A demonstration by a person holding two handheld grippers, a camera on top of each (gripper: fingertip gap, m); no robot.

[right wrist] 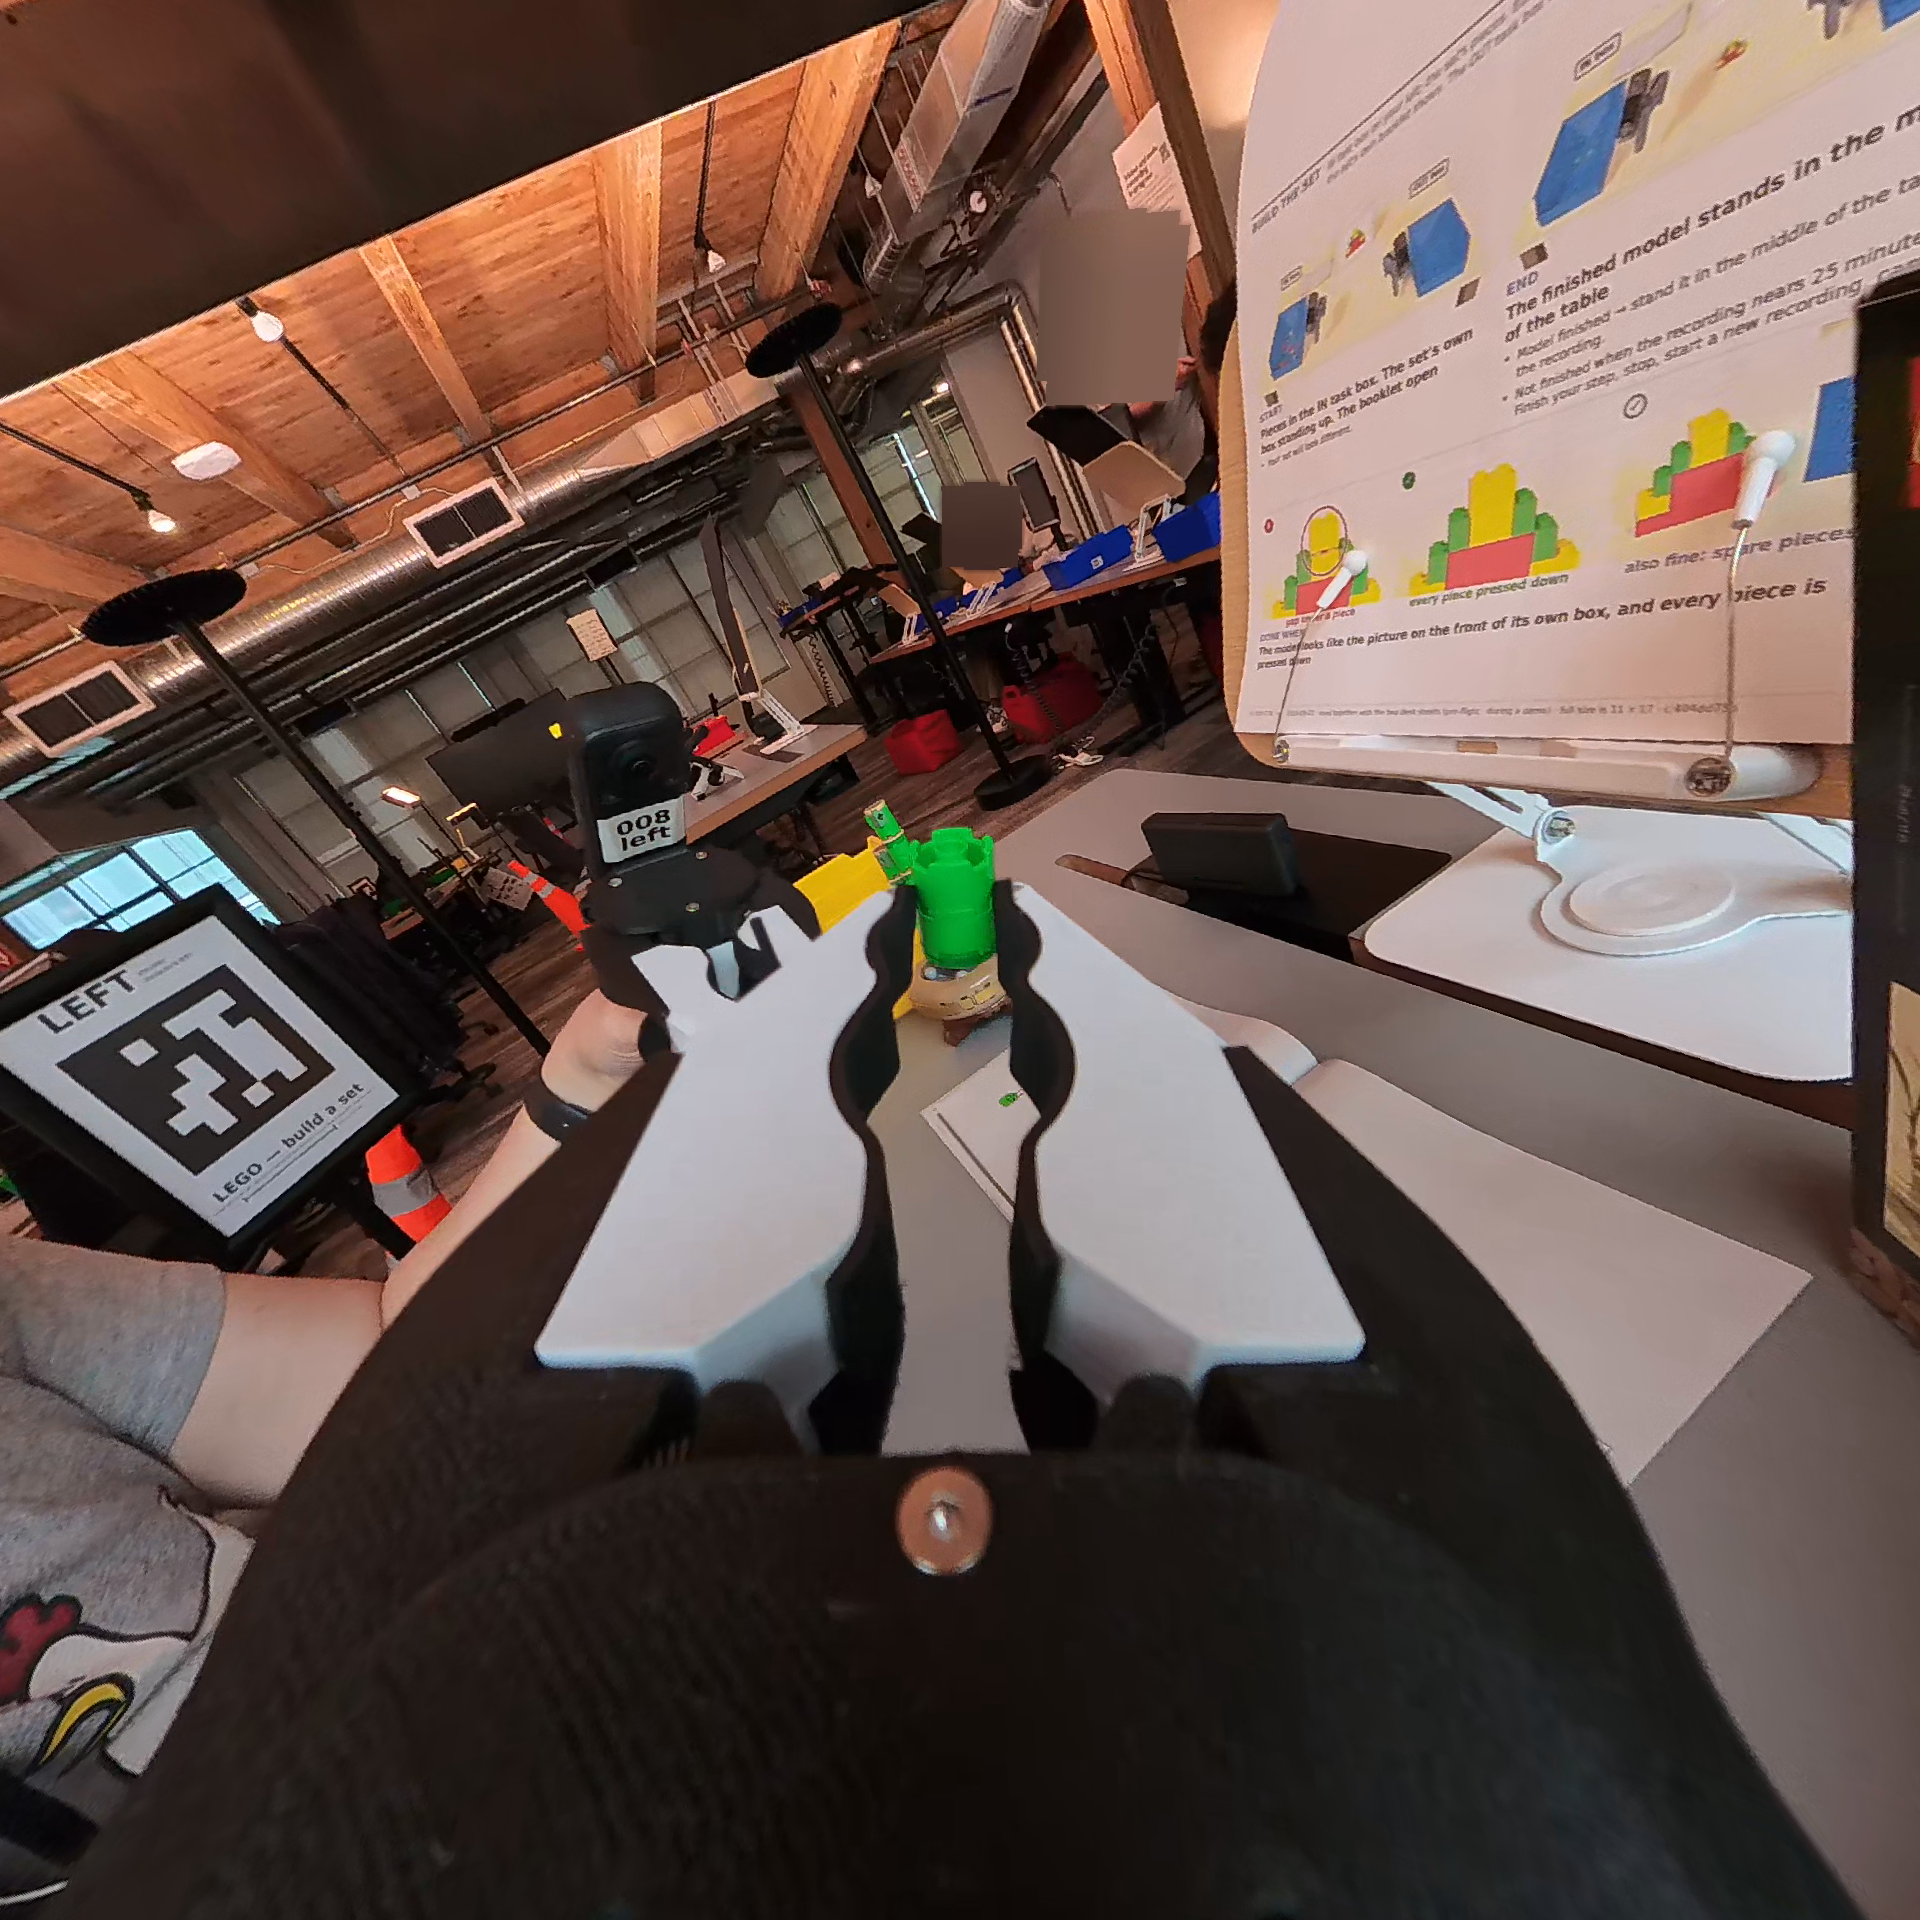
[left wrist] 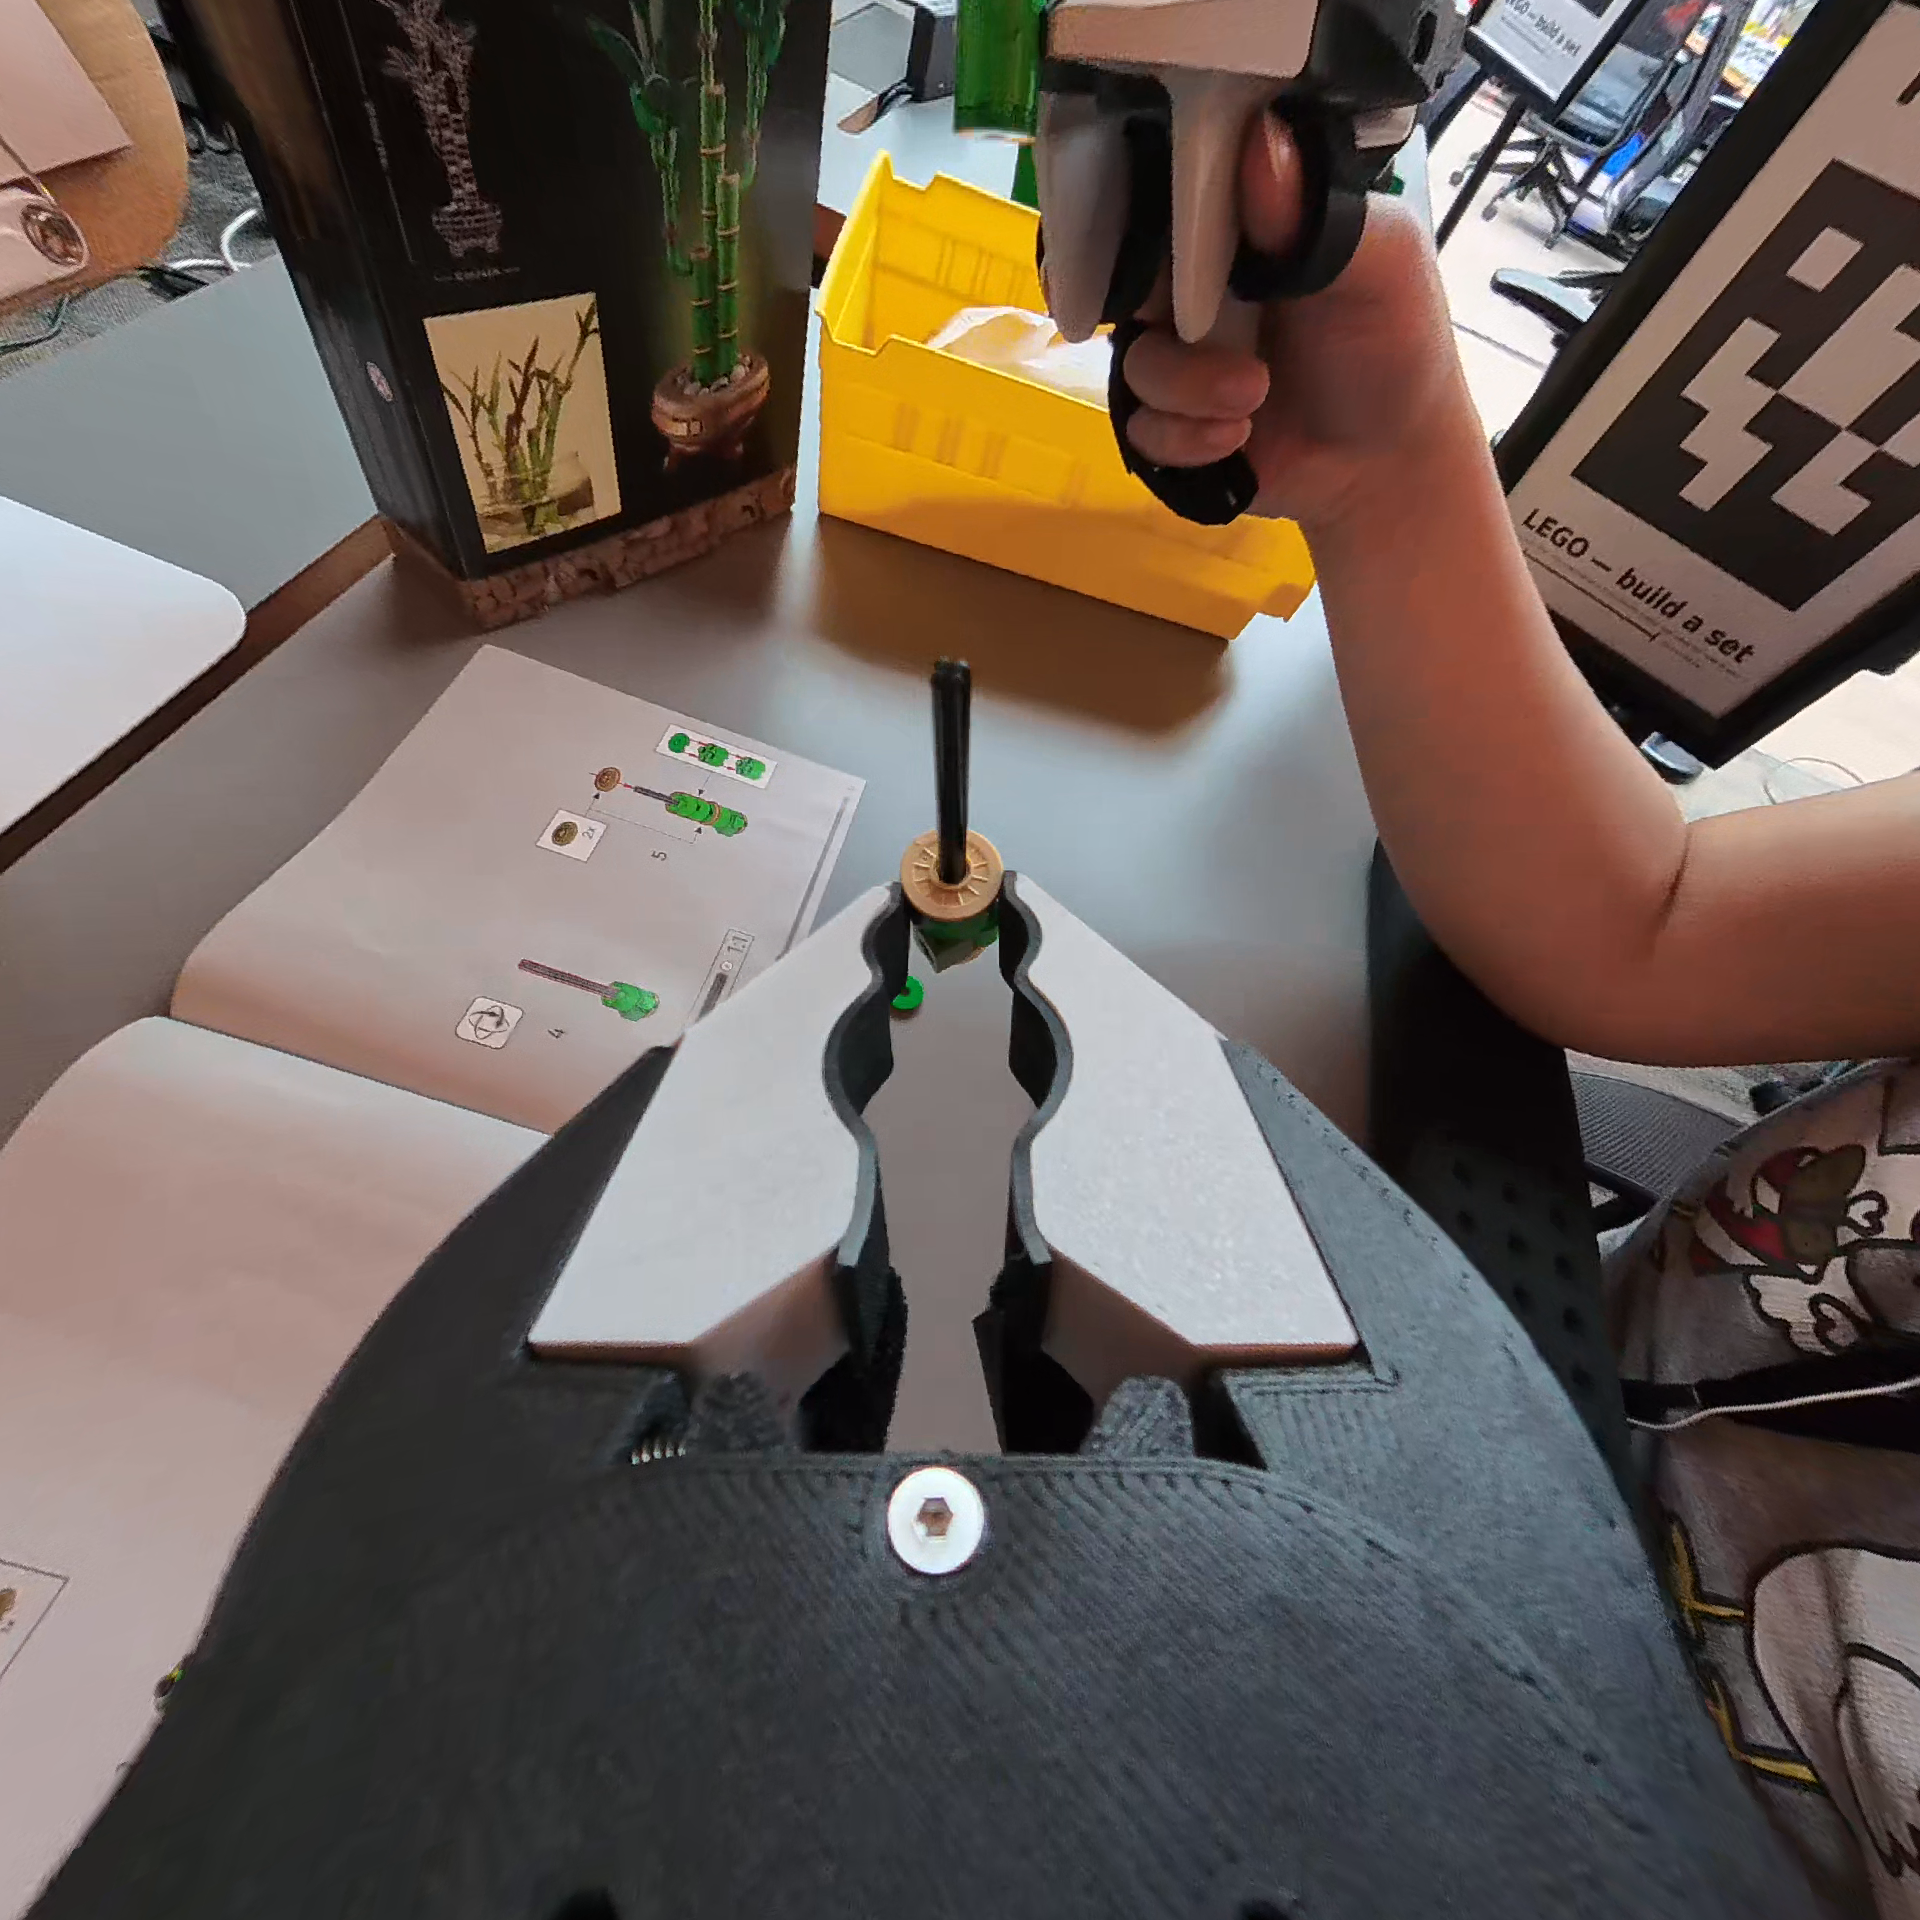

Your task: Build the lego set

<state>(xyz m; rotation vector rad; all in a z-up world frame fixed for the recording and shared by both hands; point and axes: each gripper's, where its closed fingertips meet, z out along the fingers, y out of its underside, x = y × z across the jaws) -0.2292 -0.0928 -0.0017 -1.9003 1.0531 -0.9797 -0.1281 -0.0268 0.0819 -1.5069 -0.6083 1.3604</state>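
The left gripper (left wrist: 948,914) grips a black axle with tan disc and green base (left wrist: 950,894); the right gripper (right wrist: 954,920) clasps a bright green round stacked segment (right wrist: 952,894); align it squarely over the axle, then slide down

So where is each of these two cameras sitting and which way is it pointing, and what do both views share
Left wrist view: sits on the left gripper, looking down along its jaws at the black axle assembly they clamp, over the open booklet on the table; the person's right forearm shows.
Right wrist view: sits on the right gripper, looking level across the room, jaws shut on a green stalk piece; the person's left hand shows.
Shared: the yellow bin, the marker board and each other's gripper.
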